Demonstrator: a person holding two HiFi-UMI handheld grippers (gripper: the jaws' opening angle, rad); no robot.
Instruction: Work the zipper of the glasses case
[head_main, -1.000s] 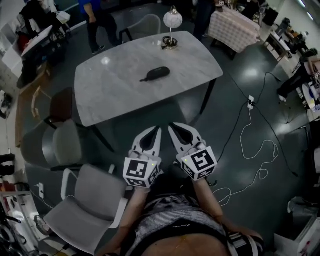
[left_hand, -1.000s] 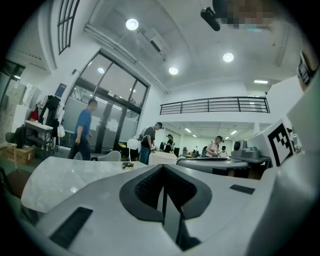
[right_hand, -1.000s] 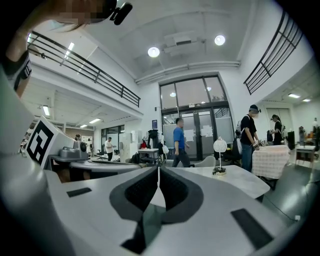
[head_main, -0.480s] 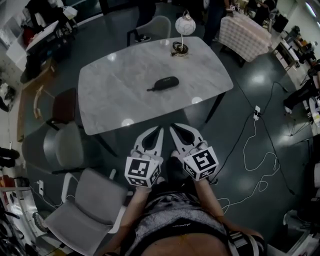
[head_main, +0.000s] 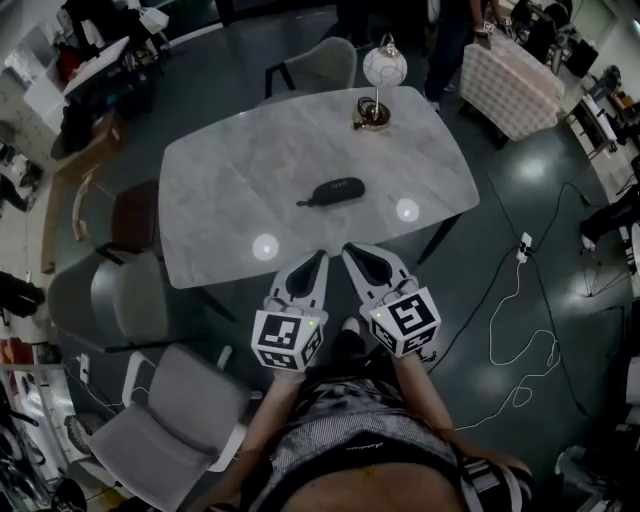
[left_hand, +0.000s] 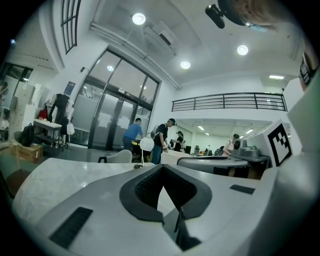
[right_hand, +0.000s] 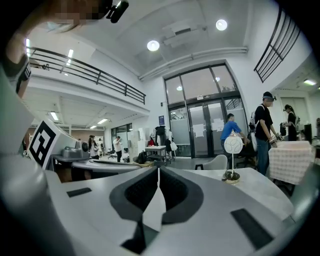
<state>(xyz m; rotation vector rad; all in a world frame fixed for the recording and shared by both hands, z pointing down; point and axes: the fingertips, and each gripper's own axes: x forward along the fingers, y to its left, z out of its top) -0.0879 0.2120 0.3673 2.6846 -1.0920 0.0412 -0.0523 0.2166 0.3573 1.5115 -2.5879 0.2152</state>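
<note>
— Hall with a dark floor (head_main: 530, 180), glazed doors (right_hand: 200, 125) and a railed gallery (left_hand: 225, 101). What stands in the middle?
— Marble-look table (head_main: 220, 180), with pale chairs (head_main: 175, 405) round it and a globe lamp (head_main: 383, 68) at the far edge. Near its centre lies the glasses case (head_main: 335, 191), dark and oblong, flat on the top, with a small tab at its left end.
— How would it handle?
— Probably light, with a semi-stiff shell. On so smooth a top it may slide, so one gripper should pin the body while the other takes the zipper pull. The pull is too small to locate.
— And the grippers?
— Left gripper (head_main: 316, 258) and right gripper (head_main: 350, 250) hover at the near table edge, well short of the case. Both have their jaws pressed together on nothing.
</note>
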